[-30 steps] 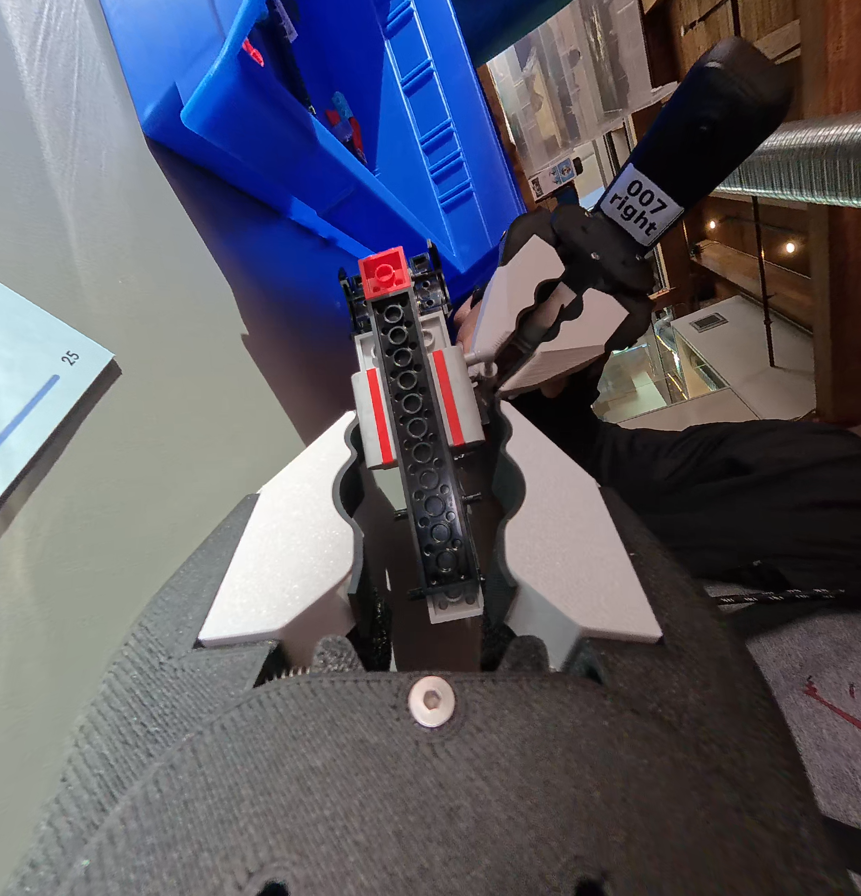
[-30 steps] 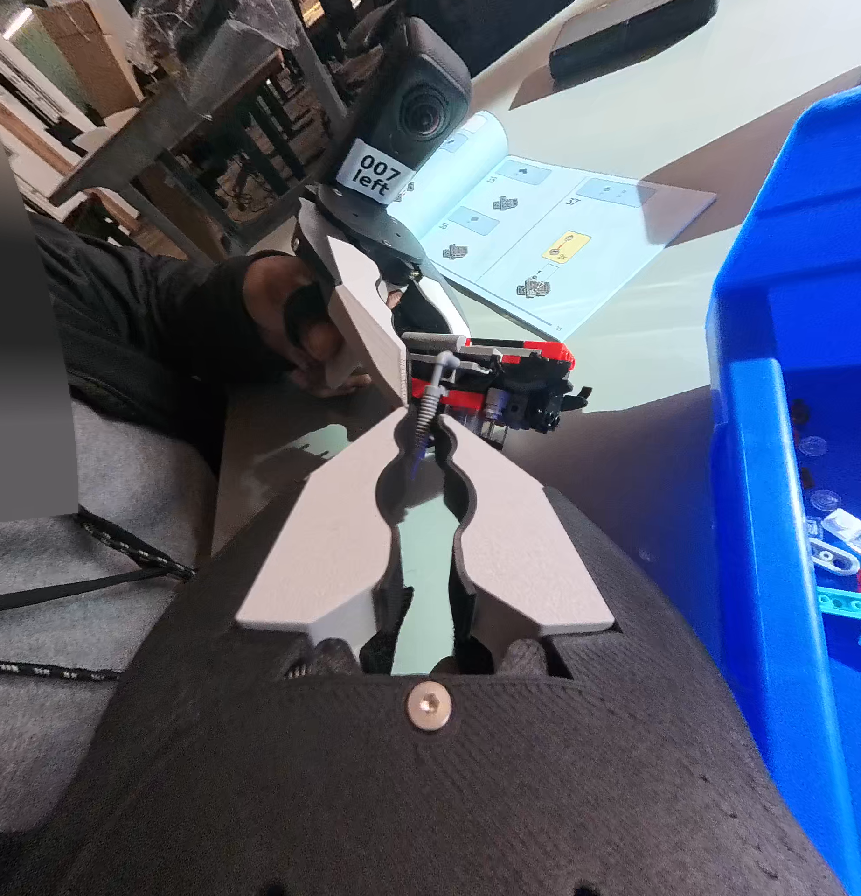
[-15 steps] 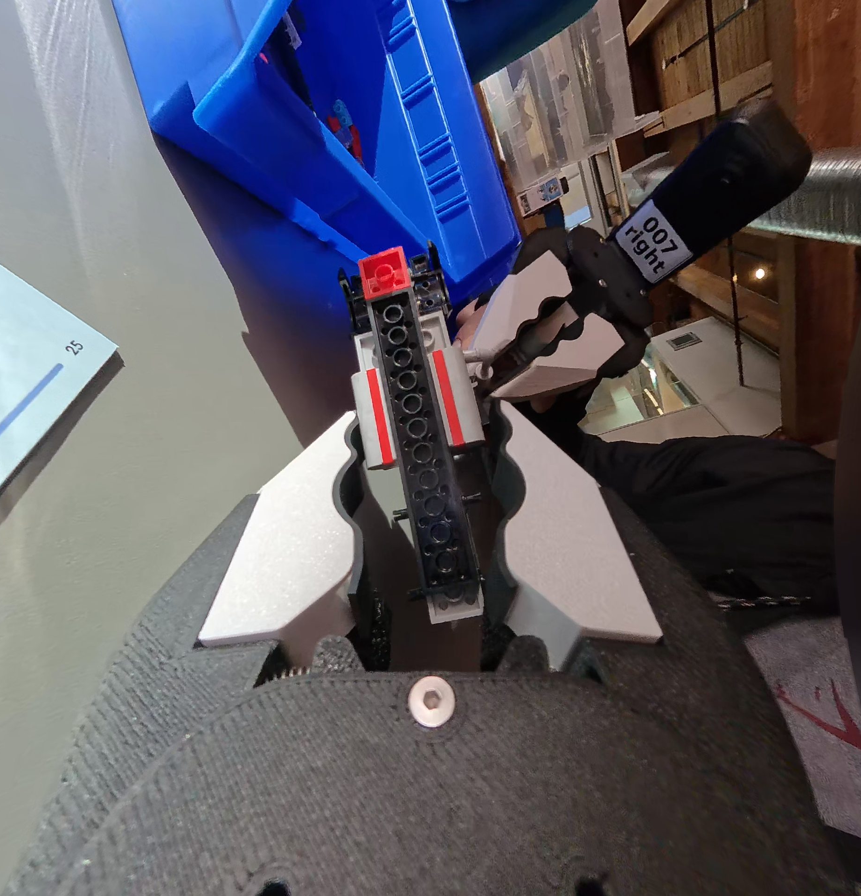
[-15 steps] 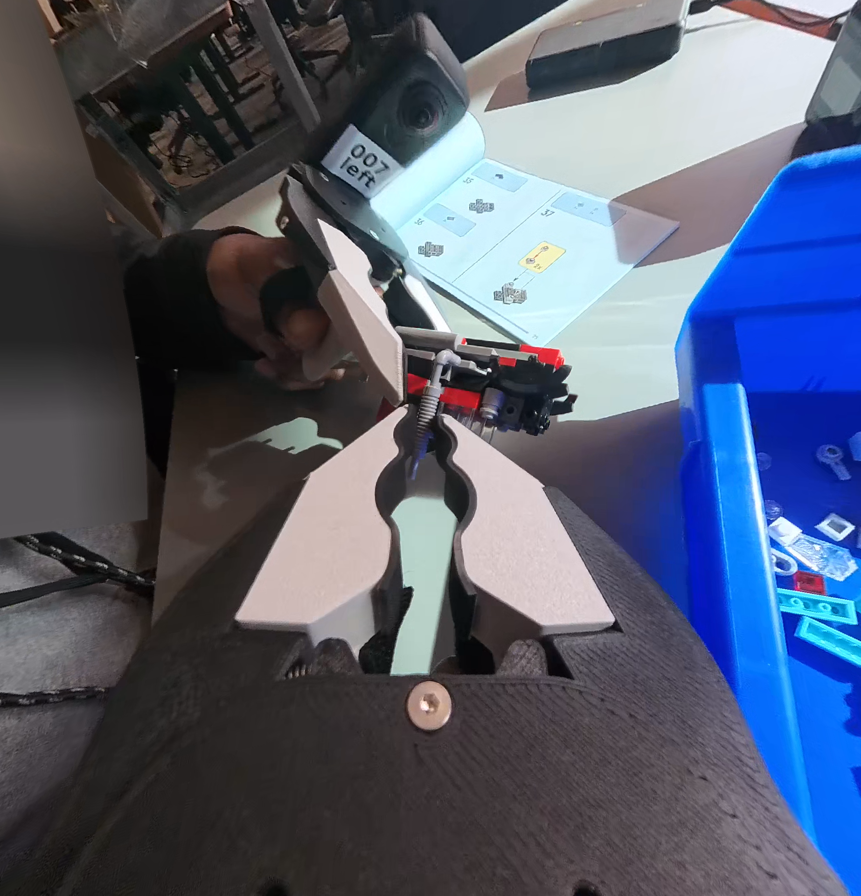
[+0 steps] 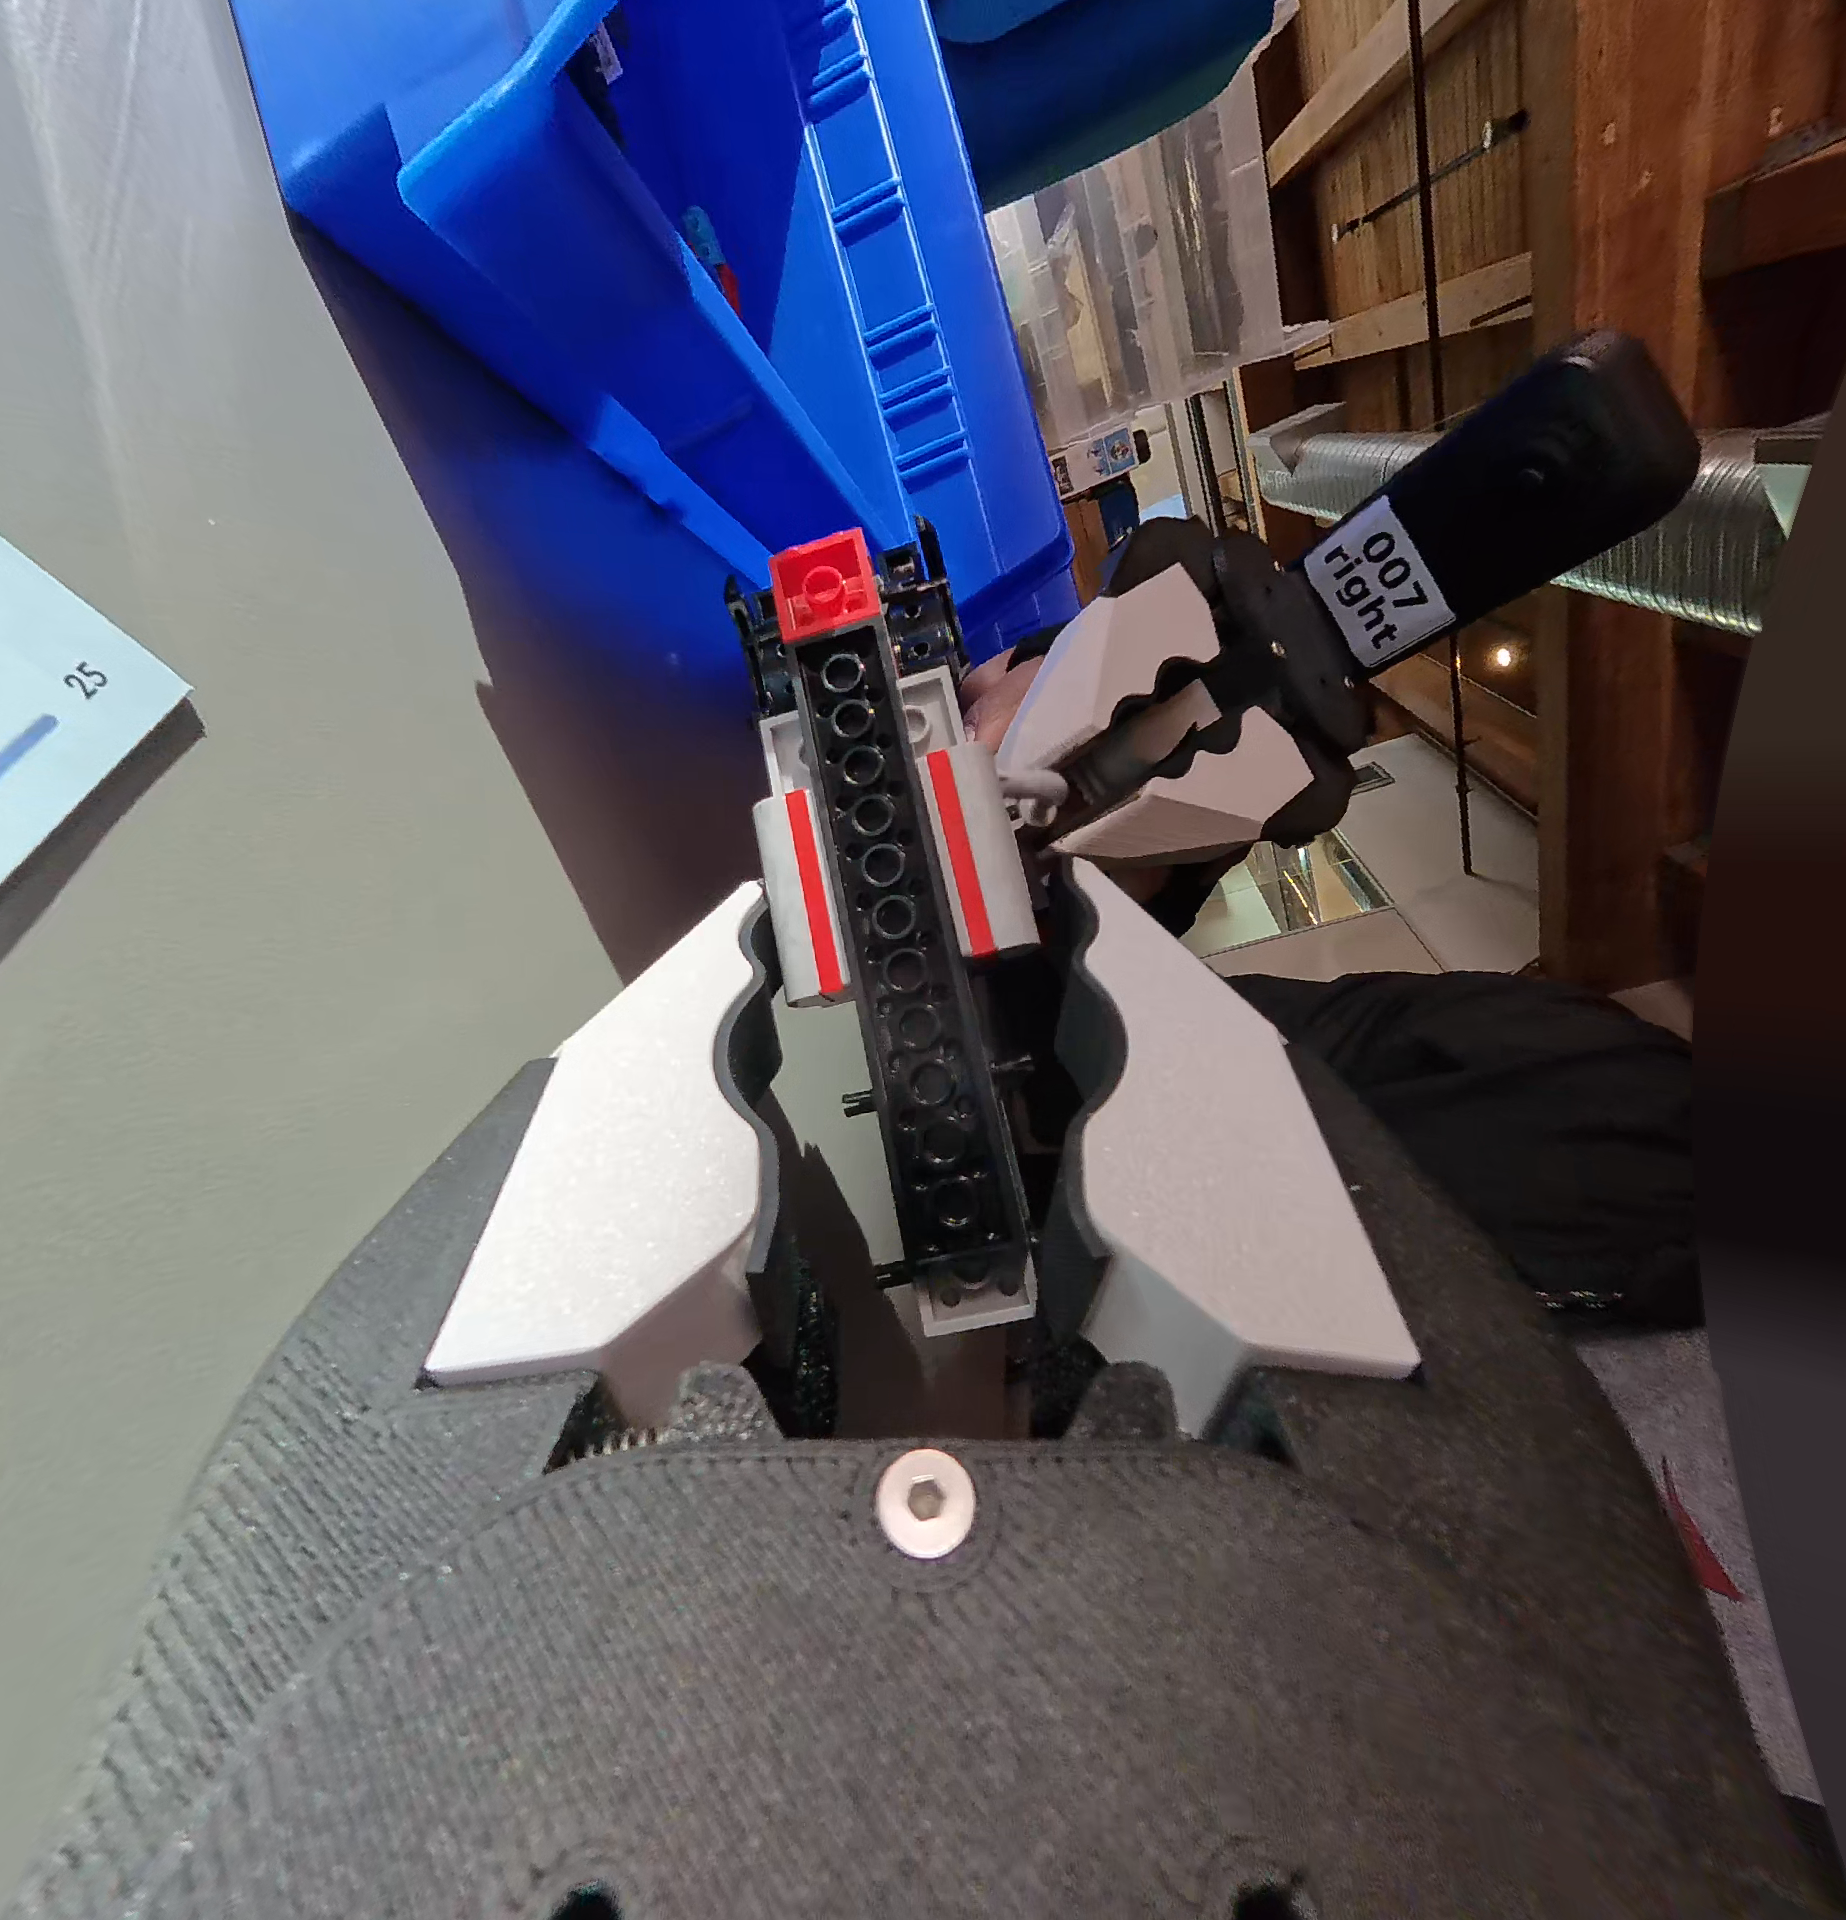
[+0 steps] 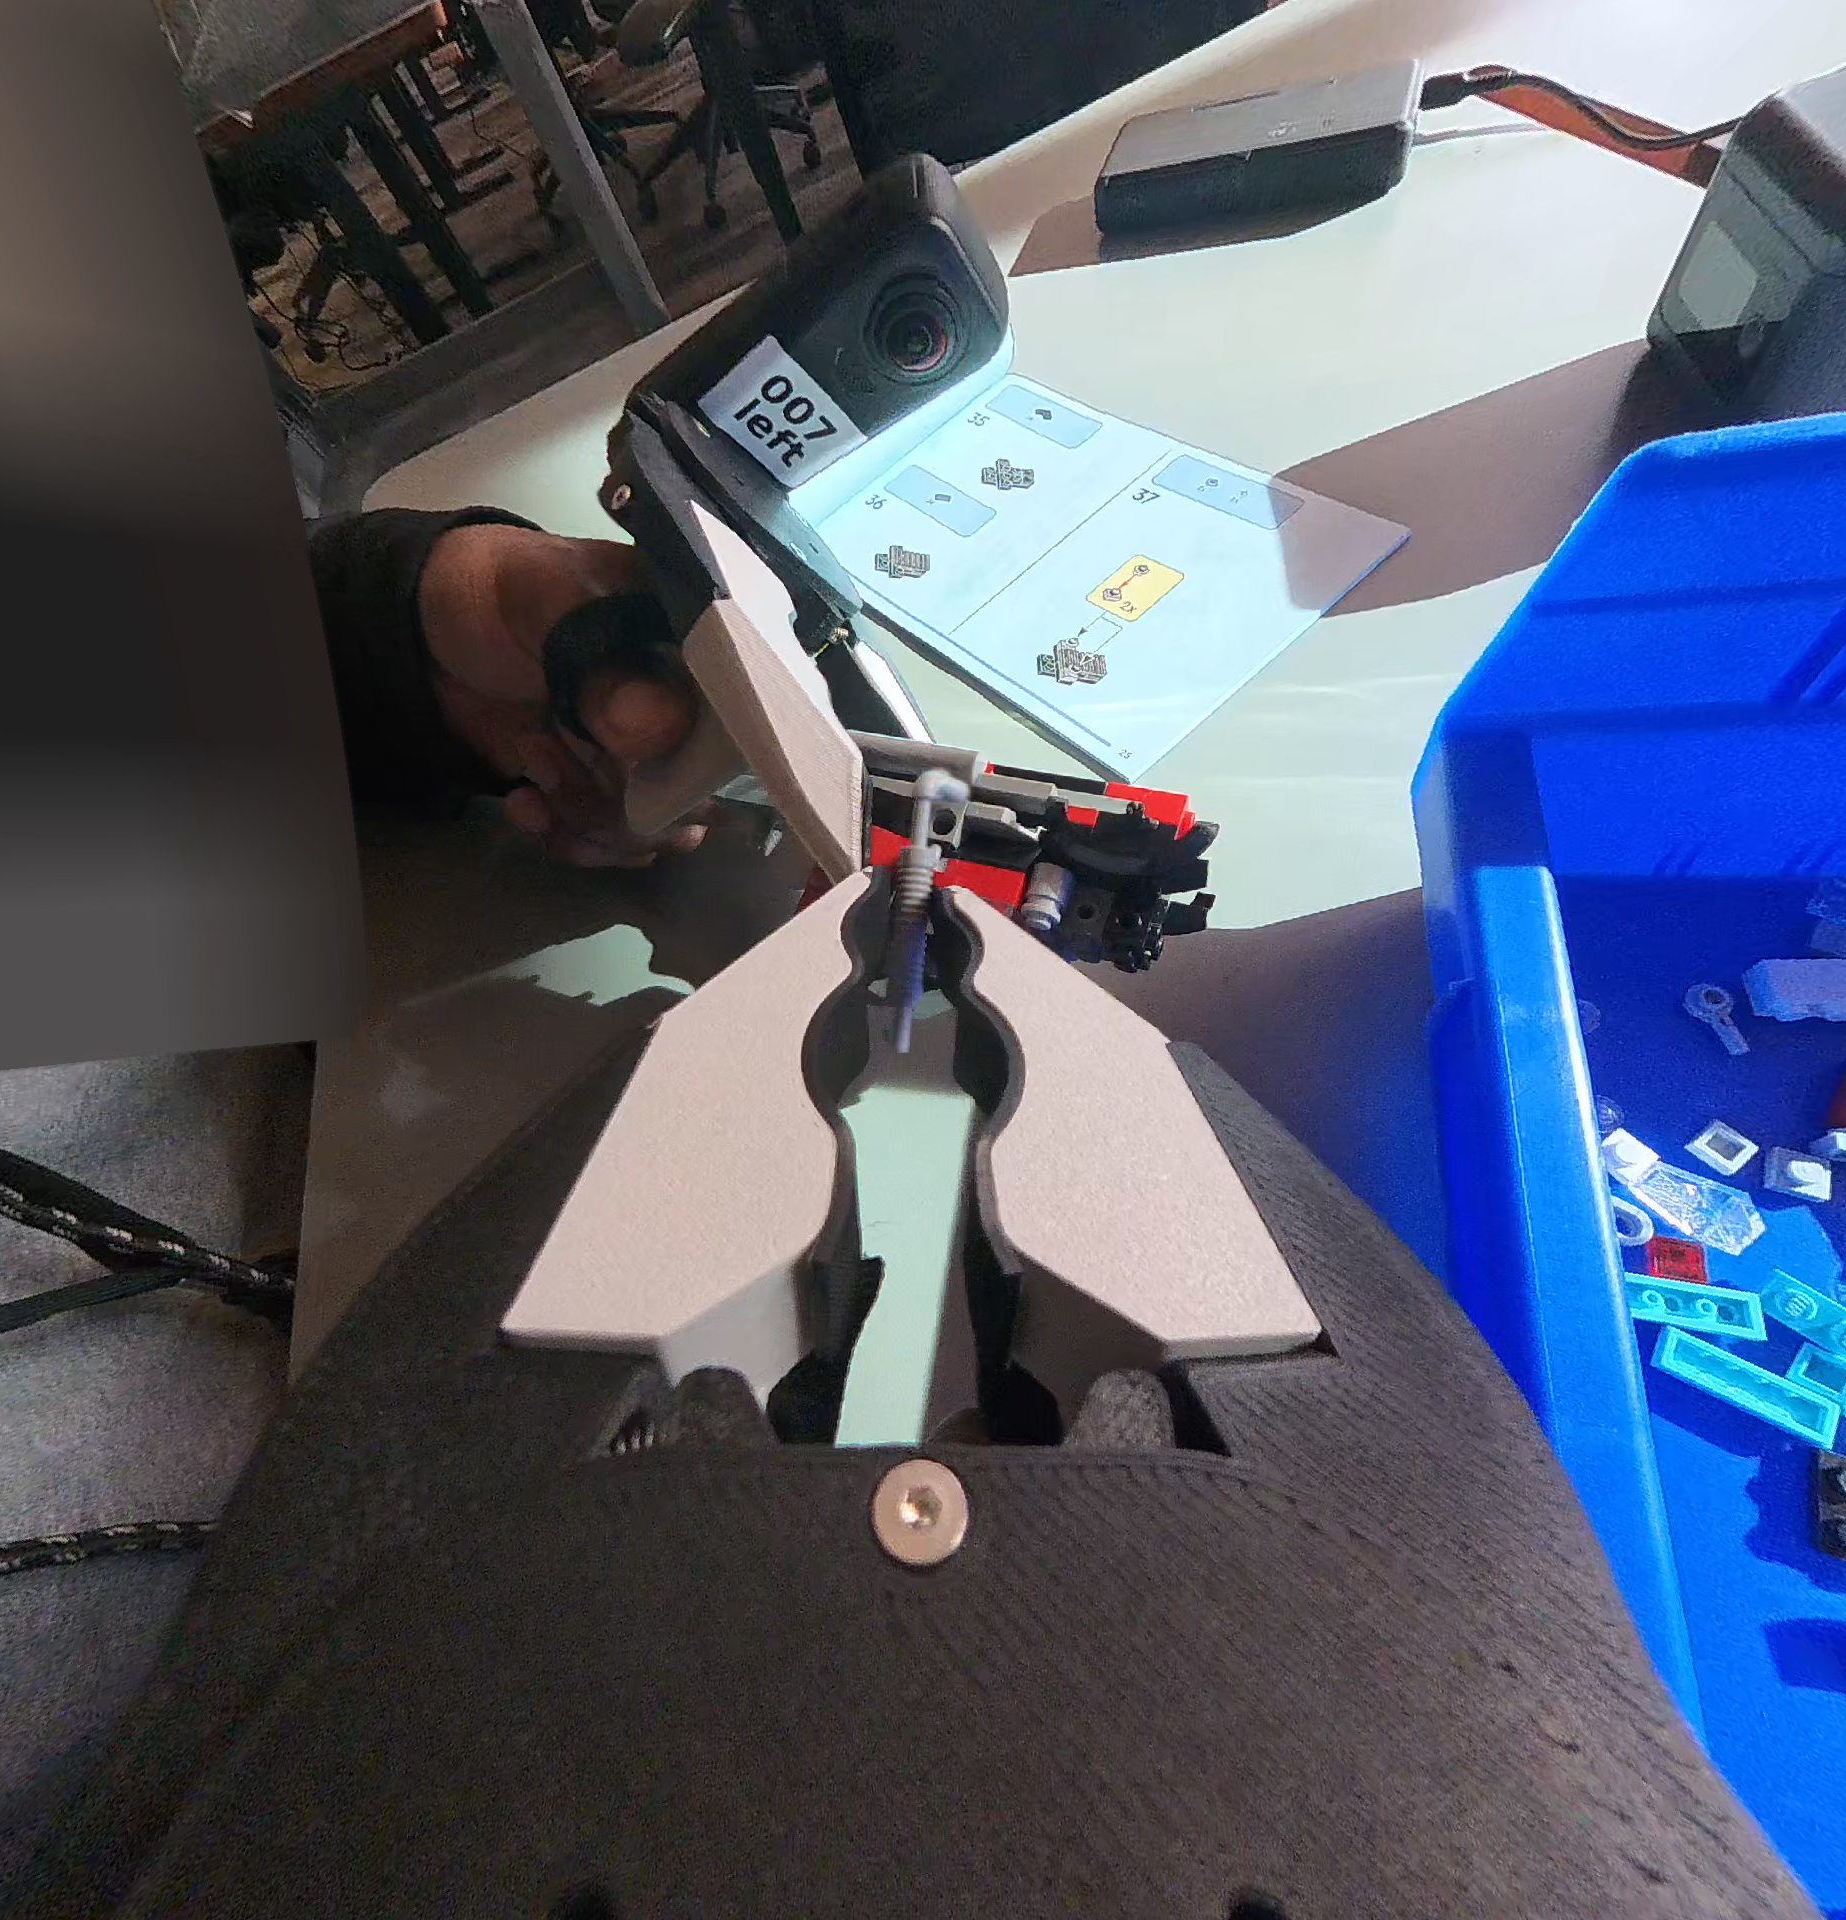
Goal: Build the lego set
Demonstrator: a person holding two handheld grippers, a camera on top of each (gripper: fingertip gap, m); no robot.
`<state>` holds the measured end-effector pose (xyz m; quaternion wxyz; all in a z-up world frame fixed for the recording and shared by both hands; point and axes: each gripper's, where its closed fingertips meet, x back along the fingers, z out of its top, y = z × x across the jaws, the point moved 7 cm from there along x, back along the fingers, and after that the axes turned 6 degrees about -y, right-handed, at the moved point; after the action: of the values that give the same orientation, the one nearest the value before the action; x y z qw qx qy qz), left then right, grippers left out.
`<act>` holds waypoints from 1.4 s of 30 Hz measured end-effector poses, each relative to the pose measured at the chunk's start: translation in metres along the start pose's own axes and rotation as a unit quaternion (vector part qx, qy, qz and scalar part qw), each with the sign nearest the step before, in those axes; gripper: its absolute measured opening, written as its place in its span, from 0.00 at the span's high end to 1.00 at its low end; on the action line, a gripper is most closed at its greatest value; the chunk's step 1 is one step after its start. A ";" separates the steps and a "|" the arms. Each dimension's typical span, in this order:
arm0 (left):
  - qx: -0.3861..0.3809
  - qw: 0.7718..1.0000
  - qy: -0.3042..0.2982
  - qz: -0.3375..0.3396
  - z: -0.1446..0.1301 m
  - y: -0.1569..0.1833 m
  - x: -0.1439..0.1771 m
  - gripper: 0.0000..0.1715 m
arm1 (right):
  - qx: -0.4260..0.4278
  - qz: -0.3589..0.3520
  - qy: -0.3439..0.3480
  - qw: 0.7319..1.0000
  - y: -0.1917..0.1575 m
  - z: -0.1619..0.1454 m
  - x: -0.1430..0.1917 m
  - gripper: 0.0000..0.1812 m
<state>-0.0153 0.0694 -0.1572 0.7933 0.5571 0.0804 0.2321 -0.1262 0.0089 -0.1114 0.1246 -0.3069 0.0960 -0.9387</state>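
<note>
Nearest, our left claw (image 5: 914, 997) is clamped on the half-built model (image 5: 888, 935), held above the tabletop (image 6: 1314, 748). Our right claw (image 6: 914, 914) pinches a small grey shock-absorber piece (image 6: 924, 852) (its top end touching the model's side). We judge this the fitting step: next, align and press squarely. Beyond lie the instruction booklet (image 6: 1158, 561) and blue bin (image 6: 1521, 1039).

Two grippers: the left gripper (image 5: 914, 894) and the right gripper (image 6: 914, 904). One partly built lego model (image 5: 888, 894), one grey shock-absorber piece (image 6: 924, 842), one open instruction booklet (image 6: 1085, 582), one blue bin (image 6: 1501, 935) with more than a dozen loose pieces (image 6: 1750, 1340), some too small to count.
</note>
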 end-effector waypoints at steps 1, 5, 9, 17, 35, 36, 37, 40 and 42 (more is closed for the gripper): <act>0.002 1.000 0.001 -0.001 0.000 0.000 0.000 0.69 | 0.001 -0.003 0.000 1.000 0.000 0.000 0.000 0.95; 0.007 1.000 0.002 -0.005 0.000 0.000 0.000 0.69 | 0.006 -0.007 0.003 1.000 0.000 0.000 0.000 0.95; 0.006 1.000 0.001 -0.006 -0.001 0.000 -0.001 0.69 | 0.021 -0.021 0.006 1.000 0.000 0.001 0.000 0.95; 0.001 1.000 0.000 0.002 -0.001 0.000 -0.001 0.69 | 0.041 -0.036 0.001 0.999 -0.001 0.000 -0.001 1.00; -0.030 0.998 0.009 0.055 0.004 -0.005 0.008 0.69 | 0.095 -0.101 -0.160 0.977 -0.012 -0.080 0.010 0.94; -0.031 0.998 0.009 0.057 0.004 -0.005 0.007 0.69 | 0.106 -0.110 -0.171 0.973 -0.014 -0.081 0.007 0.94; -0.033 0.998 0.009 0.058 0.004 -0.004 0.007 0.69 | 0.116 -0.114 -0.170 0.972 -0.017 -0.081 0.003 0.93; -0.033 0.998 0.018 0.059 0.004 -0.003 0.009 0.69 | 0.129 -0.115 -0.176 0.969 -0.028 -0.076 -0.008 0.93; -0.033 0.998 0.028 0.053 0.002 -0.001 0.011 0.69 | 0.138 -0.121 -0.174 0.967 -0.036 -0.072 -0.016 0.92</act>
<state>-0.0046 0.0725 -0.1563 0.7951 0.5277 0.0657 0.2916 -0.1629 0.0552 -0.1677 0.0661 -0.4542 -0.0959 -0.8832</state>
